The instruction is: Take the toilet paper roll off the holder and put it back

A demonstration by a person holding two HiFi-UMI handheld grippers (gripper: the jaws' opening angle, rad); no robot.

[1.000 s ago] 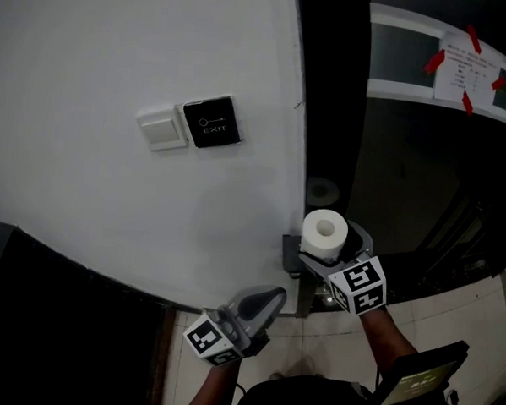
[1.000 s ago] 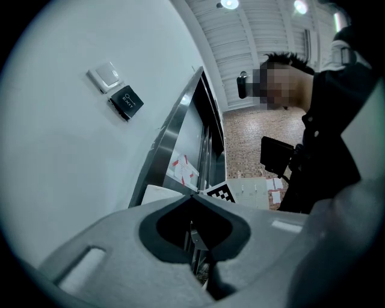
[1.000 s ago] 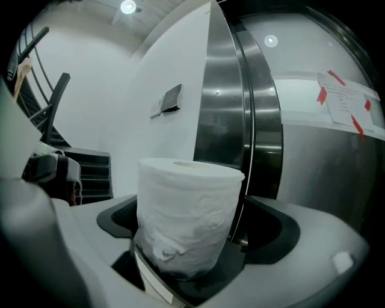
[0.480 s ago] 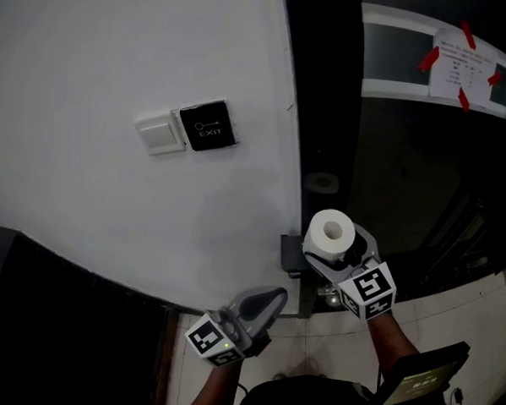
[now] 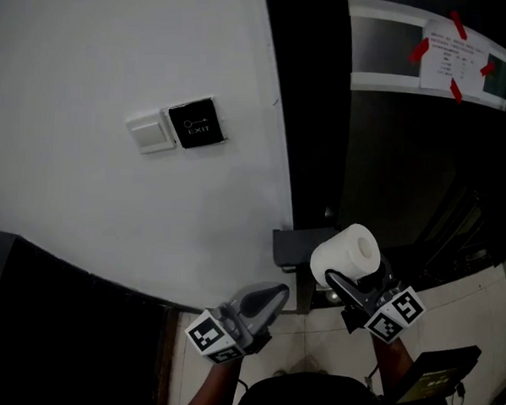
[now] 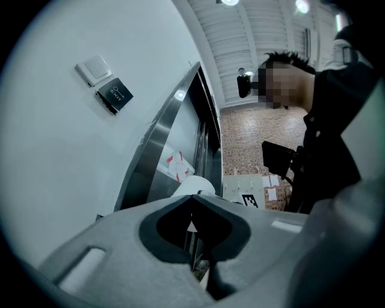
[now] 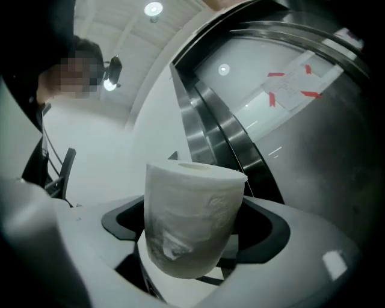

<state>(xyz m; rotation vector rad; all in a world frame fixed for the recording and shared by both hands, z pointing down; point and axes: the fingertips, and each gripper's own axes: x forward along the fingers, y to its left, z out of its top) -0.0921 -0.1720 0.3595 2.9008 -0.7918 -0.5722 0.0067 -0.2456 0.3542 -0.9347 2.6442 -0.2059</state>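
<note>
The white toilet paper roll (image 5: 345, 255) is clamped between the jaws of my right gripper (image 5: 351, 274), tipped so its core faces right, just right of the dark holder bracket (image 5: 290, 245) at the wall's edge. The roll is off the holder. In the right gripper view the roll (image 7: 192, 210) fills the space between the two jaws of the right gripper (image 7: 192, 246), which have just been closing on it. My left gripper (image 5: 275, 292) hangs below the holder, shut and holding nothing. In the left gripper view, the left gripper (image 6: 192, 198) has its tips meeting, and the roll (image 6: 194, 186) shows just beyond.
A white wall carries a light switch (image 5: 151, 134) and a black EXIT button (image 5: 194, 122). To the right stands a dark metal-framed door (image 5: 390, 162) with a notice (image 5: 451, 55) stuck on with red tape. A person (image 6: 331, 120) stands nearby. Pale floor tiles (image 5: 314, 336) lie below.
My right gripper has carried the roll to the right, away from the holder, and rolled so the core faces sideways instead of up. The left gripper has stayed put.
</note>
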